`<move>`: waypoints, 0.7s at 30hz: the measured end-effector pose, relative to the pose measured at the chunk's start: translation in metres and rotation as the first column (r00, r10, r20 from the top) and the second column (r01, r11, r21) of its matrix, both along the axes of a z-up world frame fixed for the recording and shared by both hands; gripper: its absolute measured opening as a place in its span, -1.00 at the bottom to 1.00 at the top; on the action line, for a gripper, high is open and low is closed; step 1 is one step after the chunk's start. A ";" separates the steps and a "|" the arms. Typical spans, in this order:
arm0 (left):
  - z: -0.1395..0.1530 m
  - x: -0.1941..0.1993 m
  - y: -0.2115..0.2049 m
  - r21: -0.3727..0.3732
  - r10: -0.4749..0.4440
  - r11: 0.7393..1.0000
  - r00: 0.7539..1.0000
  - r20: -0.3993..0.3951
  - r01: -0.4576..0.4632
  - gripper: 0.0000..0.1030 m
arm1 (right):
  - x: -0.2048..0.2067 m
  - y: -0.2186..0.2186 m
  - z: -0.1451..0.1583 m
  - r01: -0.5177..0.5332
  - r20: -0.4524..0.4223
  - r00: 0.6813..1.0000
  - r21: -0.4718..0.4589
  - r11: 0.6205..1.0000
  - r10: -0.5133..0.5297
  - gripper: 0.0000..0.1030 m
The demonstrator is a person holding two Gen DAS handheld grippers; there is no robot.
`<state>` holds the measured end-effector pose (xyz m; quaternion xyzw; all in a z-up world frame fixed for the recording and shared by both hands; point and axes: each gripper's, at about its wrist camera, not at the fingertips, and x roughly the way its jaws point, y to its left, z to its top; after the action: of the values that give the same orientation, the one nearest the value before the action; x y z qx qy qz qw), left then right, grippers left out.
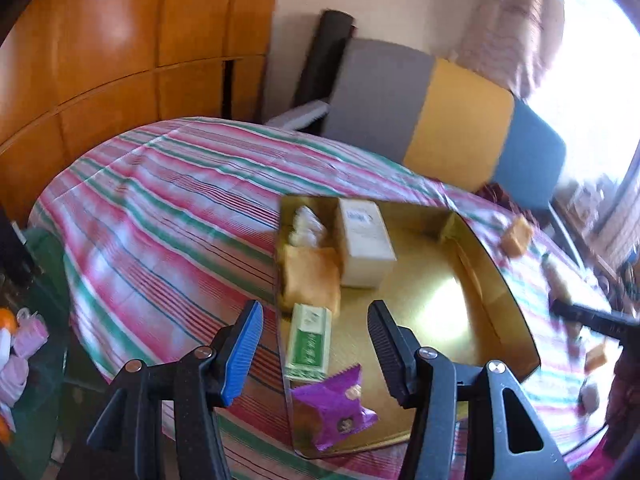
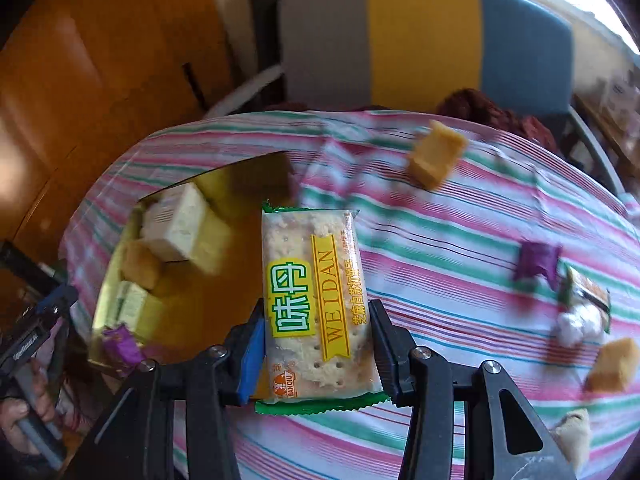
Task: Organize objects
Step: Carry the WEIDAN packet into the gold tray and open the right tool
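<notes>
A gold tray [image 1: 460, 280] lies on the striped table. It holds a white box [image 1: 366, 246], a yellow cake pack [image 1: 312, 276], a green-and-white packet [image 1: 310, 342] and a purple packet [image 1: 334, 404]. My left gripper [image 1: 316, 326] is open and empty above the tray's near left side. My right gripper [image 2: 318, 322] is shut on a Weidan cracker pack [image 2: 312, 300], held above the table just right of the tray [image 2: 240, 184].
Loose snacks lie on the striped cloth [image 2: 460, 240]: a yellow cake [image 2: 436, 154], a purple packet [image 2: 536, 262], a small mixed pile [image 2: 582, 312] and another yellow cake [image 2: 614, 364]. A grey-yellow-blue chair [image 2: 424, 44] stands behind the table. A wooden cabinet [image 1: 100, 48] is at left.
</notes>
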<state>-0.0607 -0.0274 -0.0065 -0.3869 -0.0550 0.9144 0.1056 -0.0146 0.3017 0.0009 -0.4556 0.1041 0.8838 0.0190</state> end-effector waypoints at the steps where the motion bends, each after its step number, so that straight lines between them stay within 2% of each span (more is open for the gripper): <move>1: 0.004 -0.001 -0.008 0.000 0.035 0.999 0.999 -0.008 -0.035 0.07 | -0.006 -0.015 0.001 -0.034 0.002 0.999 -0.003 0.999 0.034 -0.06; 4: 0.010 -0.003 -0.029 -0.054 0.163 0.985 0.985 -0.058 -0.166 0.07 | -0.025 -0.060 -0.004 -0.124 0.031 0.992 0.002 0.992 0.124 -0.06; 8: 0.015 -0.005 -0.051 -0.105 0.260 0.957 0.960 -0.109 -0.271 0.07 | -0.051 -0.113 -0.027 -0.204 0.103 0.974 -0.002 0.979 0.203 -0.06; 12: 0.011 -0.008 -0.067 -0.108 0.288 0.948 0.953 -0.095 -0.298 0.07 | -0.077 -0.150 -0.055 -0.237 0.176 0.956 0.003 0.971 0.233 -0.06; 17: 0.003 -0.011 -0.080 -0.109 0.320 0.939 0.945 -0.070 -0.326 0.07 | -0.102 -0.176 -0.083 -0.238 0.255 0.943 0.068 0.969 0.213 -0.06; 21: -0.002 -0.012 -0.084 -0.107 0.325 0.938 0.944 -0.053 -0.329 0.07 | -0.108 -0.186 -0.089 -0.251 0.253 0.942 0.089 0.964 0.222 -0.01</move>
<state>-0.0725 -0.1117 -0.0083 -0.3618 -0.0641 0.9275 -0.0690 -0.1223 0.1156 -0.0879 -0.5666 -0.0076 0.8226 -0.0474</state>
